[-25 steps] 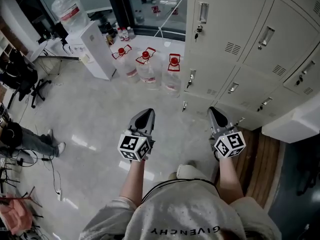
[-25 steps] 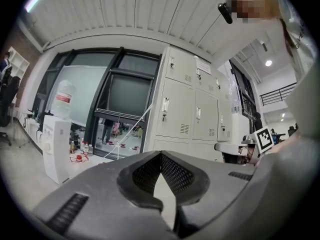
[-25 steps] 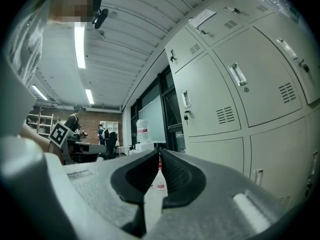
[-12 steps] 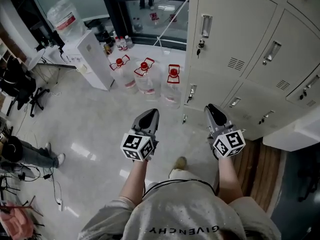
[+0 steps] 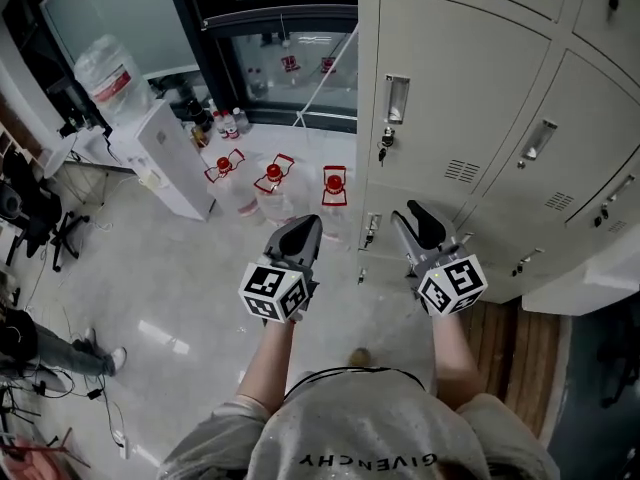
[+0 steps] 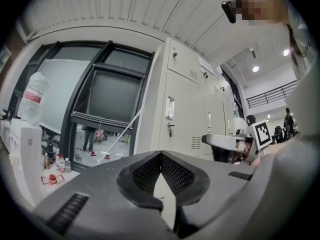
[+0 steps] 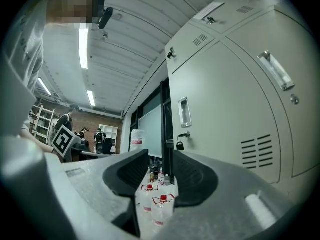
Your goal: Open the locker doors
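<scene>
A bank of beige lockers [image 5: 470, 88] fills the right side of the head view, all doors closed. The nearest tall door carries a recessed handle [image 5: 396, 99] with a key lock [image 5: 385, 146] under it; this handle [image 7: 184, 112] also shows in the right gripper view. My right gripper [image 5: 420, 218] is held level just in front of the lower doors, touching nothing. Its jaws have just been opening and stand apart with nothing between them [image 7: 161, 159]. My left gripper [image 5: 300, 230] hangs over the floor left of the lockers, shut and empty [image 6: 160, 155].
Three water jugs with red caps [image 5: 275, 183] stand on the floor by the locker's left corner. A white water dispenser [image 5: 165, 158] is further left, in front of a dark-framed window [image 5: 290, 58]. A wooden platform [image 5: 500, 338] lies at the right. A person's legs [image 5: 40, 353] are at far left.
Both grippers have moved forward and a little up, closer to the lockers. The right gripper's jaws have gone from nearly shut to apart. The left gripper's jaws stay shut.
</scene>
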The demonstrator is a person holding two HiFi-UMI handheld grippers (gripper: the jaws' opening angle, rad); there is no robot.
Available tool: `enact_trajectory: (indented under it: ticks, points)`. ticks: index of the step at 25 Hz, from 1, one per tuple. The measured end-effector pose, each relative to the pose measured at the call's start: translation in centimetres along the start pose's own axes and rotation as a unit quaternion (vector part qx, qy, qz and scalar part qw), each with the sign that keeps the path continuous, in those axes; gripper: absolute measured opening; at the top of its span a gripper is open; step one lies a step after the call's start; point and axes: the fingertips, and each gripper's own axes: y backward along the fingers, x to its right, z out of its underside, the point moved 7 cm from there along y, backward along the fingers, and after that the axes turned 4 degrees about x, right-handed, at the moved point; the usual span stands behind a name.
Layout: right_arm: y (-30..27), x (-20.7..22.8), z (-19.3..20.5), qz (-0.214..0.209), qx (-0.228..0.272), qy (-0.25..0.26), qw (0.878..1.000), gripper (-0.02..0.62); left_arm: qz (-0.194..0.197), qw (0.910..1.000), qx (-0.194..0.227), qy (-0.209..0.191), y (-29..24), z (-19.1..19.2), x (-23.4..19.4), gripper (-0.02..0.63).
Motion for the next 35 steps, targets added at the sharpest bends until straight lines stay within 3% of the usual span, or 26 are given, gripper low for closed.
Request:
enact_trajectory:
  ticks: [17, 35]
  points:
    - [-8.3, 1.7, -5.7, 0.006, 0.007, 0.060, 0.998, 0.219, 0.076, 0.9970, 0.013, 0.000, -8.0, -4.5, -0.6, -0.002]
    - [-15.3, 3.1, -8.4, 0.102, -0.031, 0.099, 0.989, 0.230, 0.131, 0.9913, -0.002, -0.005, -12.1, -7.9, -3.0, -0.002]
